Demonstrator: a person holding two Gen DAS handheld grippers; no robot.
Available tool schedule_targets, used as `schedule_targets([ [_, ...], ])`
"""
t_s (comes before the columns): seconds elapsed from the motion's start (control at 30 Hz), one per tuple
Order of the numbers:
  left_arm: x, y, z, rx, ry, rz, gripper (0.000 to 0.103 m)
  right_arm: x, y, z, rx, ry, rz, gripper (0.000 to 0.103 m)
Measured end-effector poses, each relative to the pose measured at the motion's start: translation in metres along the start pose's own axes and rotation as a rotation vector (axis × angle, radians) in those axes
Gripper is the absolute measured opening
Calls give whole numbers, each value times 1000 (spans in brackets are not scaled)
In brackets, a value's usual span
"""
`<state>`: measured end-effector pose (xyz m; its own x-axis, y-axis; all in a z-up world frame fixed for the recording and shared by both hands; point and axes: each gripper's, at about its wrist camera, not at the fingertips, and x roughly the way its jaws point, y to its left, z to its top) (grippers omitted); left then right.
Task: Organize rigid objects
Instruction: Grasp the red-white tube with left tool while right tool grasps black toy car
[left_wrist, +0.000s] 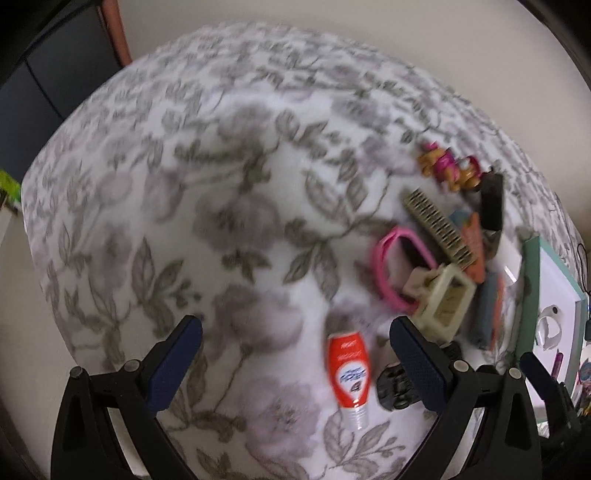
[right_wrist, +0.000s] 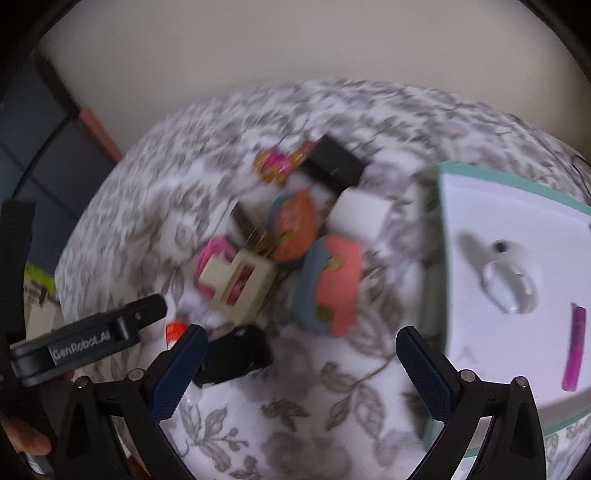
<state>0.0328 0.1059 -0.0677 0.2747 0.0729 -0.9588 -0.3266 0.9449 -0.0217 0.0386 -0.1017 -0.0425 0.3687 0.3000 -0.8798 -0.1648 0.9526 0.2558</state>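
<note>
A pile of small objects lies on a floral cloth (left_wrist: 207, 206): a red and white tube (left_wrist: 349, 373), a pink ring (left_wrist: 388, 269), a cream frame piece (left_wrist: 441, 301), a comb (left_wrist: 437, 227), a toy figure (left_wrist: 448, 170), a black block (left_wrist: 491, 203), orange and blue cards (right_wrist: 328, 284) and a black toy car (right_wrist: 236, 354). My left gripper (left_wrist: 295, 354) is open and empty, with the tube between its fingers' reach. My right gripper (right_wrist: 301, 369) is open and empty above the cloth, just in front of the cards and the car. The left gripper's finger (right_wrist: 110, 328) shows at left in the right wrist view.
A shallow white tray with a teal rim (right_wrist: 443, 240) stands at the right, holding a clear round item (right_wrist: 511, 288) and a purple stick (right_wrist: 574, 350). A plain wall (right_wrist: 295, 44) lies beyond the cloth. Dark furniture (left_wrist: 33, 92) stands at the far left.
</note>
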Motion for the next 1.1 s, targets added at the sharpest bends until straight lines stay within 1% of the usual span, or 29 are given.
schedule_targets([
  [0.13, 9, 9, -6, -37, 43, 3, 101, 12, 16, -7, -42, 49, 33, 103],
  [0.37, 20, 31, -15, -125, 105, -11, 101, 30, 38, -16, -114, 106, 34, 103],
  [0.53, 22, 40, -19, -157, 113, -23, 101, 42, 47, -19, -165, 129, 11, 103],
  [0.7, 24, 43, -18, -148, 112, -36, 101, 47, 55, -20, -204, 130, 3, 103],
  [0.73, 25, 42, -18, -145, 110, -35, 101, 46, 55, -20, -205, 126, 0, 100],
  [0.77, 23, 41, -16, -143, 111, -36, 101, 45, 55, -20, -202, 121, 2, 93],
  [0.83, 22, 38, -14, -145, 114, -40, 101, 46, 52, -19, -185, 125, 2, 83],
  [0.87, 22, 36, -13, -145, 117, -44, 101, 47, 51, -18, -180, 128, -2, 81],
  [0.93, 24, 33, -12, -144, 123, -52, 101, 46, 50, -17, -177, 127, -3, 77],
  [1.1, 23, 20, -13, -112, 122, -66, 101, 42, 42, -18, -150, 138, 1, 77],
])
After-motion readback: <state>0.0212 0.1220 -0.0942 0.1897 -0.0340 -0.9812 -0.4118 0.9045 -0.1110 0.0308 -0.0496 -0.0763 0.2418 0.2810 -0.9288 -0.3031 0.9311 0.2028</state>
